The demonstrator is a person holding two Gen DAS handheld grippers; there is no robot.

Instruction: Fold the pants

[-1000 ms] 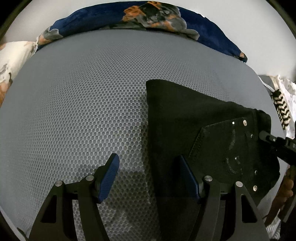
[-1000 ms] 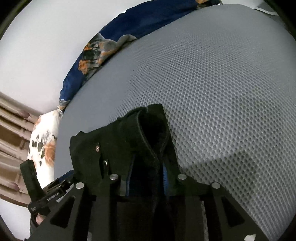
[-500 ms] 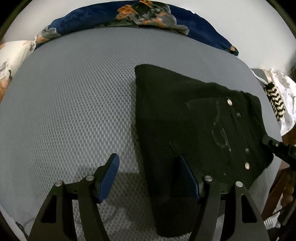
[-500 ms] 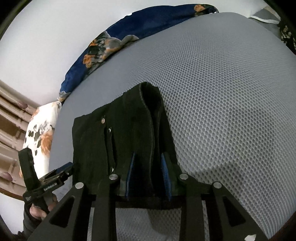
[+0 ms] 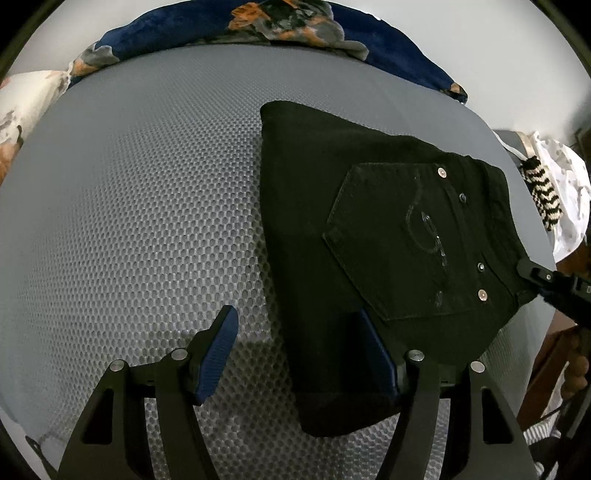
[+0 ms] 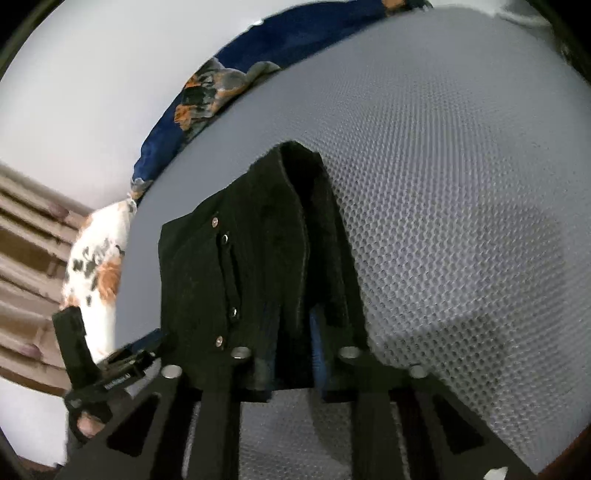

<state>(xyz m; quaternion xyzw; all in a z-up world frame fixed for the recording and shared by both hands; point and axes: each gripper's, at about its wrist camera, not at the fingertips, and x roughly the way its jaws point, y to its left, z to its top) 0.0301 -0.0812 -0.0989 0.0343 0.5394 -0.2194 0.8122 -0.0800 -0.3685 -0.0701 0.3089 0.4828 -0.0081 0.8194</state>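
Since a second ago, the folded black denim pants (image 5: 373, 236) have lifted slightly off the grey mesh mattress (image 5: 129, 206), pinched at their waistband in my right tool (image 6: 291, 354); my left tool (image 5: 299, 354) gapes empty beside their left edge, nearer the fold's lower end.

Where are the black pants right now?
In the left wrist view, the black pants lie folded right of centre on the grey mesh mattress; the right gripper pinches their near edge.

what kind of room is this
Probably a bedroom: black pants lie on a grey mesh mattress, with a blue floral blanket bunched along the wall and a floral pillow at one end.
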